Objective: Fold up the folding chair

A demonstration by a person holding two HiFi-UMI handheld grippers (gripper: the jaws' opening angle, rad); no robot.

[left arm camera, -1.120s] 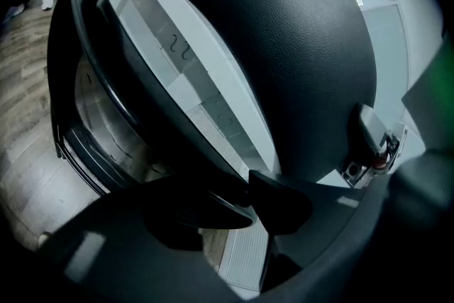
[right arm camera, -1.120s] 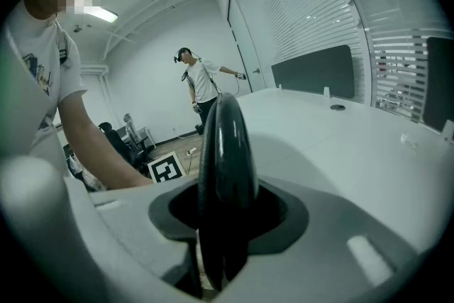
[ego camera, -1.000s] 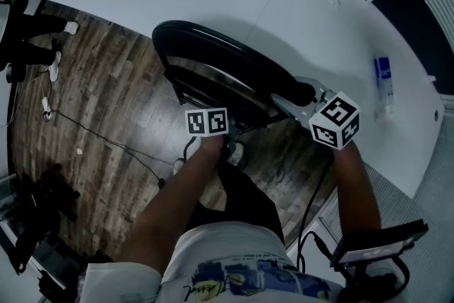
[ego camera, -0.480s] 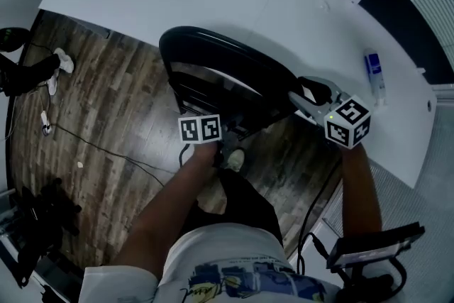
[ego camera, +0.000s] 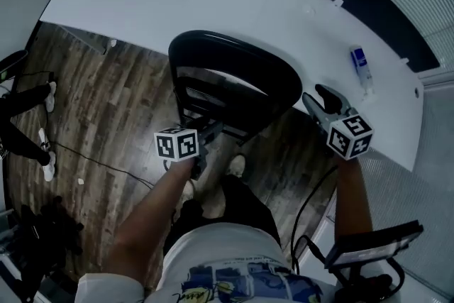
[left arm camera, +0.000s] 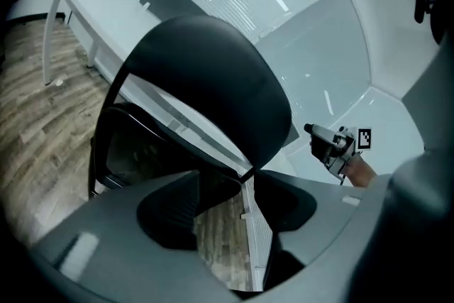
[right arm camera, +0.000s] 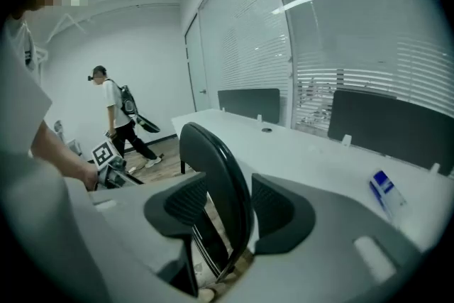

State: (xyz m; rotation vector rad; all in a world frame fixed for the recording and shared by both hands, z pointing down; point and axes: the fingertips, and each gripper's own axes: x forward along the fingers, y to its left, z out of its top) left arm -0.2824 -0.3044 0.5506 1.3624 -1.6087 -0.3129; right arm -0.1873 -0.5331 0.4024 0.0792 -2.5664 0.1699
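Left gripper [ego camera: 207,137] and right gripper [ego camera: 318,99] were drawn back from the folding chair [ego camera: 234,74], jaws just spread, nothing gripped. Folding was judged done, and only withdrawal was called for.

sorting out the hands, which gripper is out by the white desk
The right gripper, beside the black chair on its desk side; the left gripper hangs over the wood floor. Both have just been opening, nothing gripped between the jaws.

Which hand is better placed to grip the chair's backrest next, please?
Right, probably. Both grippers' jaws have just been opening; the right gripper has the backrest lined up edge-on between them, while the left gripper frames mostly floor.
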